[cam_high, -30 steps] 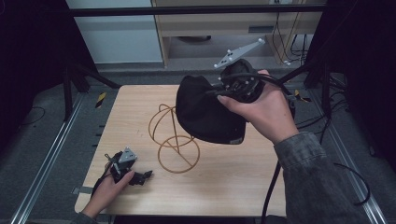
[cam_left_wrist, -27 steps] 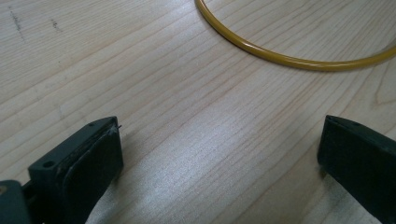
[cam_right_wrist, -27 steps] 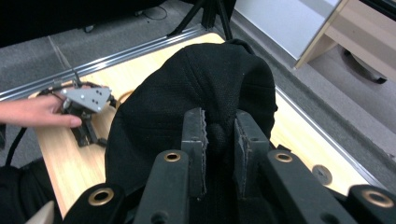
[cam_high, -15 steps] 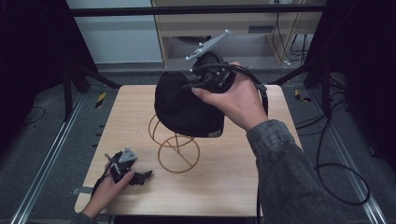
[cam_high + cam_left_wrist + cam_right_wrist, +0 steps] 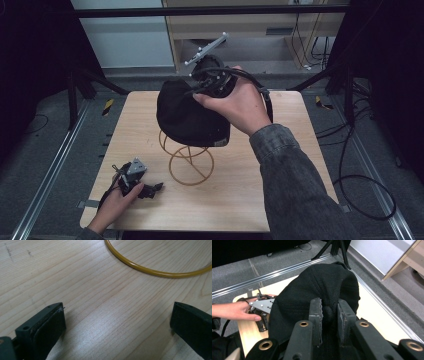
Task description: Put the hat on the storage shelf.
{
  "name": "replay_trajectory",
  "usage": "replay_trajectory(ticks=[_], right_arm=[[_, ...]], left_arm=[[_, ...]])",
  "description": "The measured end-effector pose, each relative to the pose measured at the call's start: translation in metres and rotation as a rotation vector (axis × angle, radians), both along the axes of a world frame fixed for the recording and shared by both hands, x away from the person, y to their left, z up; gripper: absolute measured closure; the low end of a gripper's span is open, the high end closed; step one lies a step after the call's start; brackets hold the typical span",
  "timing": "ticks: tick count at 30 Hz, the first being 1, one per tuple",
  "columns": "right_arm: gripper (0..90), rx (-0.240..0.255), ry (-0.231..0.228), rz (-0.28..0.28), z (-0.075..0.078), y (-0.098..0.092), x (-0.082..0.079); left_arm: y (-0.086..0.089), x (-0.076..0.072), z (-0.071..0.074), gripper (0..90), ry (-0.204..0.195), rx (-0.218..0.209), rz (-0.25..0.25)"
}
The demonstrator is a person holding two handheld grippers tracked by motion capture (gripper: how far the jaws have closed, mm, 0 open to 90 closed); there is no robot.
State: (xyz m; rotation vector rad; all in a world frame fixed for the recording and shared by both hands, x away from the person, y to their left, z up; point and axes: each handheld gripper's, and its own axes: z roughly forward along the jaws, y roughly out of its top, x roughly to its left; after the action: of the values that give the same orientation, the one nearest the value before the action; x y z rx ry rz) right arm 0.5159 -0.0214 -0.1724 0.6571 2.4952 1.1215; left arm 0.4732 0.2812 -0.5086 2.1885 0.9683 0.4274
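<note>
Wood-grain table [image 5: 280, 200] runs bare along its lower left edge in the high view, where the left gripper [image 5: 150, 189] rests, jaws wide apart on nothing. Centre frame, a yellow wire stand [image 5: 190, 165] is half hidden under the black knitted cap [image 5: 187, 112]. The right gripper [image 5: 329, 315] pinches a fold of the cap, a grip the person's hand covers from above.

The right gripper [image 5: 200, 95] is raised with jaws clamped together, while the left gripper [image 5: 150, 189] rests low, jaws apart.
</note>
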Motion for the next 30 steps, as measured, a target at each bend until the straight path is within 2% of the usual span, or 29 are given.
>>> replay_trajectory(ticks=[13,18,30], right_arm=[[76.3,-0.008,0.025,0.006,-0.012,0.011,0.009],[76.2,0.007,0.041,0.015,-0.019,0.016,0.011],[76.0,-0.024,0.052,0.02,-0.027,0.025,0.013]], left_arm=[[0.0,0.0,0.0,0.0,0.0,0.001,0.0],[0.0,0.0,0.0,0.0,0.0,0.001,-0.001],[0.0,0.0,0.0,0.0,0.0,0.001,-0.001]])
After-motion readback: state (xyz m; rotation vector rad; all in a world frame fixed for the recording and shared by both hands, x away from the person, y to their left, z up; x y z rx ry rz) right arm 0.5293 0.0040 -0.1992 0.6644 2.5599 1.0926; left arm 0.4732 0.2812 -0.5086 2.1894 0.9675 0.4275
